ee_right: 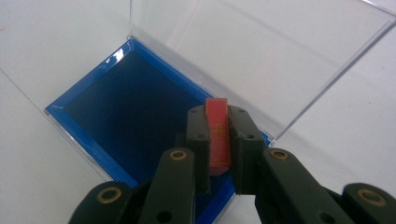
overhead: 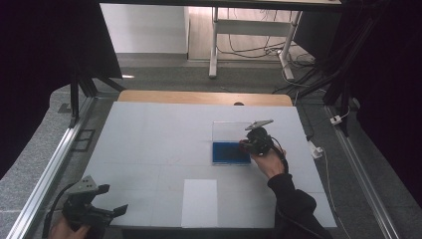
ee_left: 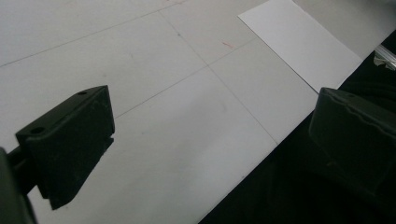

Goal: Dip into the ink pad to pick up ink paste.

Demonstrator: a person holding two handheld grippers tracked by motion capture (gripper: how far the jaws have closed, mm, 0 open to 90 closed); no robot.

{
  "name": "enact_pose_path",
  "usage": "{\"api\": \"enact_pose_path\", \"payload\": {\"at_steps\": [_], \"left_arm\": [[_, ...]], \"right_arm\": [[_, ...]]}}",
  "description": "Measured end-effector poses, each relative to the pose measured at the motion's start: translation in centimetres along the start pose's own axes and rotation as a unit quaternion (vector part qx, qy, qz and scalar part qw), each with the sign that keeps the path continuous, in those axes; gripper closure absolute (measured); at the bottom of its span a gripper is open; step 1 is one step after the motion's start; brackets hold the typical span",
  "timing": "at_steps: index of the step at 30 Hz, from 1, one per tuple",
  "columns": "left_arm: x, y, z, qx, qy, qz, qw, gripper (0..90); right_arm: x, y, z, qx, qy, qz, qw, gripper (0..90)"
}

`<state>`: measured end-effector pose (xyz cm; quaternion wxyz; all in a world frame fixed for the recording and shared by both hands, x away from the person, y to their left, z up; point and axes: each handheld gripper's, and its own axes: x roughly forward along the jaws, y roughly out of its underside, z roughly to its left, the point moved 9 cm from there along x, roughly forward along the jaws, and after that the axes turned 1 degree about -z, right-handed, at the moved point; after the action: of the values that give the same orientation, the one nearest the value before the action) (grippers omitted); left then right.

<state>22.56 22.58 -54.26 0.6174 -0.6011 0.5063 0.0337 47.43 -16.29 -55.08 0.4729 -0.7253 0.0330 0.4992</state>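
The right gripper [ee_right: 219,140] is clamped on a thin red card [ee_right: 218,135], held edge-up between its pads just above the near corner of the blue tray [ee_right: 116,107] of an open clear case, whose lid [ee_right: 261,51] stands raised behind. Pinched by so narrow a strip, the card could twist or slip as it goes down, or knock the lid and shift the light case on the white table [overhead: 149,139]. The left gripper [ee_left: 205,140], jaws wide and holding nothing, rests at the table's near edge beside a sheet of paper [ee_left: 299,42], too far off to steady the case

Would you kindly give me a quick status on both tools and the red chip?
Right tool shut on red chip, poised over the open blue case. Left tool open, idle by the white sheet. Nothing in the way.
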Motion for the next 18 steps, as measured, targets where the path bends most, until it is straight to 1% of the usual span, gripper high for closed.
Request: {"api": "enact_pose_path", "payload": {"at_steps": [3, 4, 5, 7, 11, 13, 15, 16, 18], "left_arm": [[0.02, 0.01, 0.00, 0.000, -0.001, 0.001, 1.0000, 0.6], [0.03, 0.02, -0.02, 0.001, 0.000, 0.002, 1.0000, 0.6], [0.05, 0.02, -0.04, 0.001, 0.000, 0.002, 1.0000, 0.7], [0.09, 0.03, -0.04, 0.002, -0.001, 0.004, 1.0000, 0.7], [0.15, 0.03, -0.07, 0.004, -0.001, 0.007, 1.0000, 0.8], [0.15, 0.03, -0.07, 0.004, -0.001, 0.006, 1.0000, 0.9], [0.15, 0.02, -0.07, 0.002, 0.000, 0.005, 1.0000, 0.9], [0.14, 0.02, -0.05, 0.002, 0.000, 0.005, 1.0000, 0.9], [0.14, 0.02, -0.05, 0.002, 0.000, 0.005, 1.0000, 0.9]], "right_arm": [[0.12, 0.01, 0.00, 0.002, 0.001, 0.002, 1.0000, 80.2], [0.13, 0.01, 0.02, 0.000, -0.002, 0.001, 1.0000, 80.2], [0.17, 0.01, 0.04, -0.001, 0.003, 0.000, 1.0000, 80.3], [0.23, 0.00, 0.29, -0.011, 0.012, 0.001, 0.9999, 80.4], [0.30, -0.01, 0.86, -0.039, 0.032, 0.009, 0.9987, 80.4], [0.33, -0.02, 0.93, -0.044, 0.039, 0.009, 0.9982, 80.4], [0.32, -0.01, 0.86, -0.037, 0.033, 0.008, 0.9987, 80.4], [0.34, 0.00, 0.70, -0.030, 0.031, 0.006, 0.9990, 80.4], [0.34, 0.04, 0.40, -0.011, 0.018, -0.002, 0.9998, 80.4]]}}
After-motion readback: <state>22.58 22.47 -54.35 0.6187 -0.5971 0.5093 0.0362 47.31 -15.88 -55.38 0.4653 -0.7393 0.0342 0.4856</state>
